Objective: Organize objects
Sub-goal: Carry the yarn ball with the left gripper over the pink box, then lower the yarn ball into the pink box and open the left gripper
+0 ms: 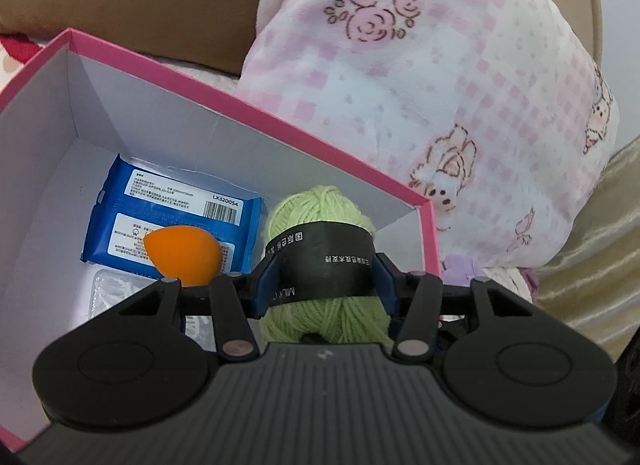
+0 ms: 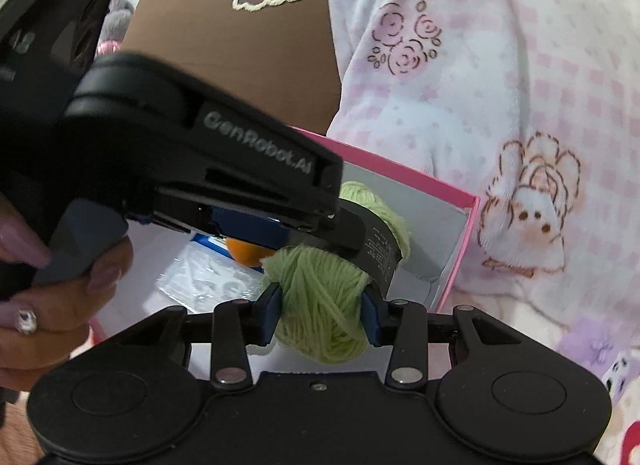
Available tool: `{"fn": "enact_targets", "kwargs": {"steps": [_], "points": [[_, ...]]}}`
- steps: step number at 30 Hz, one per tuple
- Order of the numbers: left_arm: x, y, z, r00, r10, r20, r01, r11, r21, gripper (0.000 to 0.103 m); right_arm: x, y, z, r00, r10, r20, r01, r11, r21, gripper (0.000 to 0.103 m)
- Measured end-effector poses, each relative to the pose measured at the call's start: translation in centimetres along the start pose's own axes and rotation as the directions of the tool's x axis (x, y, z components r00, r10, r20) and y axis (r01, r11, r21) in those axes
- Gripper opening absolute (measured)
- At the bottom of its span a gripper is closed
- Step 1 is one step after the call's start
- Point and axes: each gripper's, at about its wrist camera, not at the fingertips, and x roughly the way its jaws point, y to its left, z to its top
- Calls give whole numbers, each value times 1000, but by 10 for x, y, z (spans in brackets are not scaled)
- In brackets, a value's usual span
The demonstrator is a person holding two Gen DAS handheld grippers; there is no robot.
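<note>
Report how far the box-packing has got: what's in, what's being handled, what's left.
Done: a blue wipes pack, an orange makeup sponge and a clear plastic packet already lie in the pink box. In hand: the green yarn ball, gripped by both the left gripper and the right gripper over the box. Left: release it inside. Whether other items wait outside is not visible.

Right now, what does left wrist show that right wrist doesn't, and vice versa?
Left wrist only: the blue packet's printed labels and the box's far-left corner.

Right wrist only: the left gripper's body from outside, the person's hand on it, and the right gripper shut on the yarn's bare end.

Both: green yarn ball, left gripper clamped on its black band, orange sponge, pink box, floral blanket.
</note>
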Motion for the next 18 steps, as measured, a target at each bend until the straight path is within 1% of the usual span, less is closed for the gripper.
{"fn": "enact_targets", "kwargs": {"steps": [3, 6, 9, 11, 14, 16, 18], "points": [[6, 7, 2, 1000, 12, -17, -12, 999, -31, 49, 2, 3, -3, 1000, 4, 12, -3, 999, -41, 50], [9, 13, 2, 999, 19, -27, -20, 999, -50, 48, 2, 8, -4, 1000, 8, 6, -7, 997, -81, 52], [9, 17, 2, 999, 28, -22, -30, 997, -69, 48, 3, 13, -5, 1000, 12, -2, -12, 991, -133, 53], [9, 18, 1, 999, 31, -22, -33, 997, -72, 47, 3, 15, -7, 1000, 7, 6, -6, 986, -169, 53], [8, 19, -1, 999, 35, -24, -37, 996, -83, 46, 3, 16, -10, 1000, -15, 16, 17, 984, -176, 47], [7, 19, -1, 999, 30, -32, -33, 996, -82, 46, 4, 18, -10, 999, -50, 15, 52, 981, -188, 42], [4, 18, -3, 999, 35, -35, -37, 996, -80, 46, 5, 18, -10, 997, -81, 16, 82, 977, -195, 41]]}}
